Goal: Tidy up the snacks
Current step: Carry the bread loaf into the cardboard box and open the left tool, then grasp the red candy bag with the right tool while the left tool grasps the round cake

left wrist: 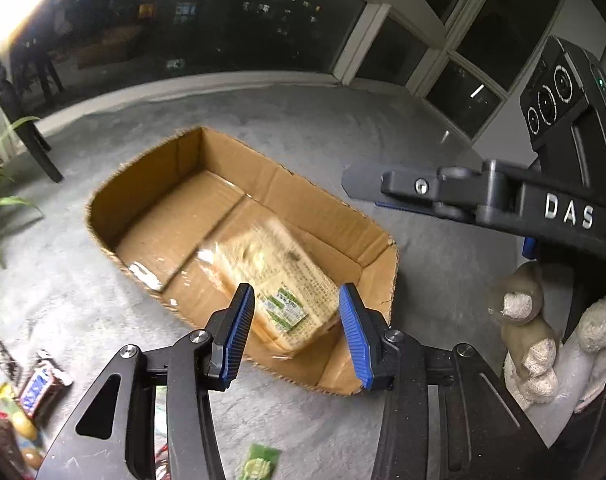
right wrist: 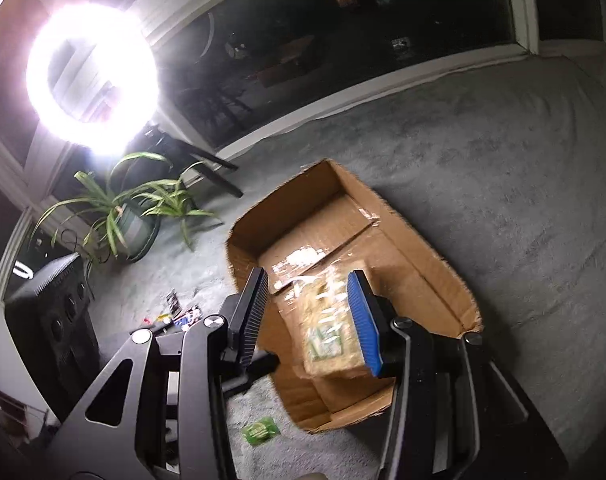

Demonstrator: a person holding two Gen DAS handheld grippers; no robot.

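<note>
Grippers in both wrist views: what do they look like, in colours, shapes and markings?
Both are black linkage frames with silver pivot screws and triangular cut-outs. The left gripper has two fingers faced with ribbed blue pads. The right gripper is built the same; seen from the left wrist view, its arm bears raised silver letters "DAS" and three round lenses on the housing. No sleeves or cables show.

You see a tan, clear-wrapped snack pack lying flat inside the open cardboard box, mid-frame.
</note>
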